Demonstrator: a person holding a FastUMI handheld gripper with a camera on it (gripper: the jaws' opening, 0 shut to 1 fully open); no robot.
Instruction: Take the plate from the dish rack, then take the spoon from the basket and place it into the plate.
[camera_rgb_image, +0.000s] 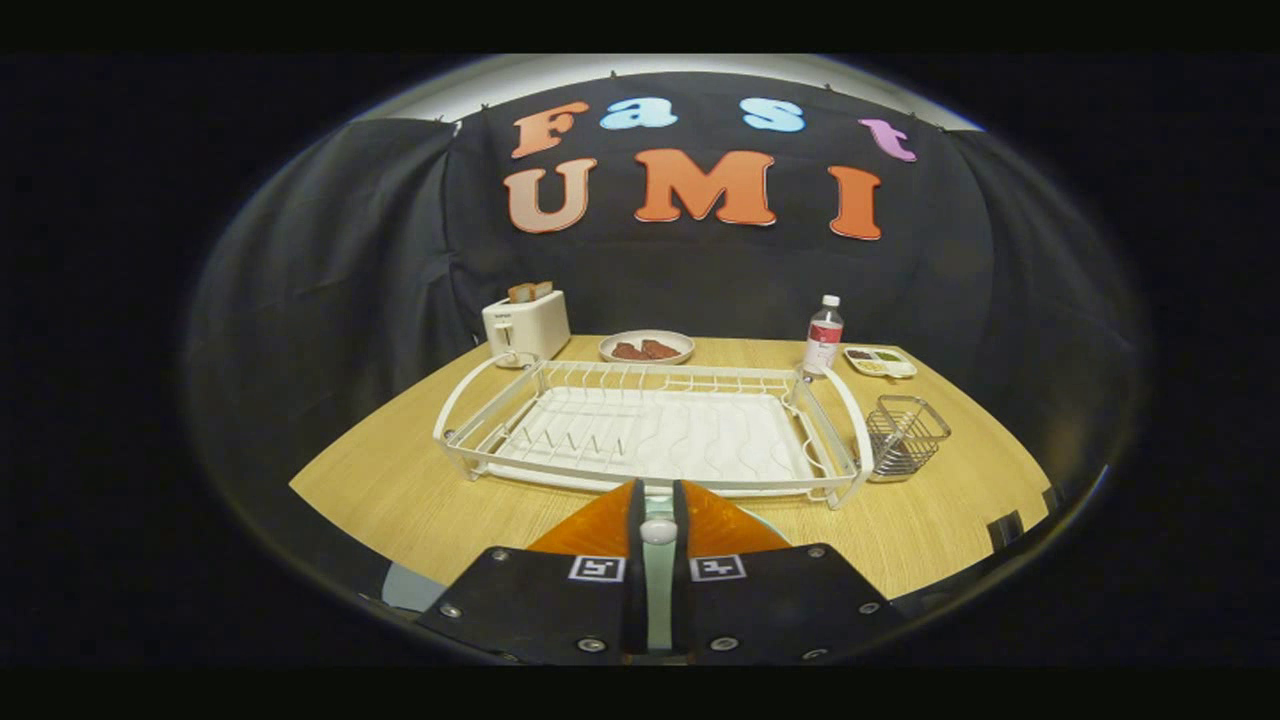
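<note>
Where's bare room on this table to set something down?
Bare table left of the dish rack and between rack and the gripper, shut on the plate. Crowded behind: toaster, food dish, bottle, tray; basket beside rack's right end.

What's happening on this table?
A person is holding a gripper over a pale plate on the table, in front of the empty dish rack. Its jaws are almost closed around a small white thing, maybe the spoon's tip. The wire basket beside the rack looks empty.
</note>
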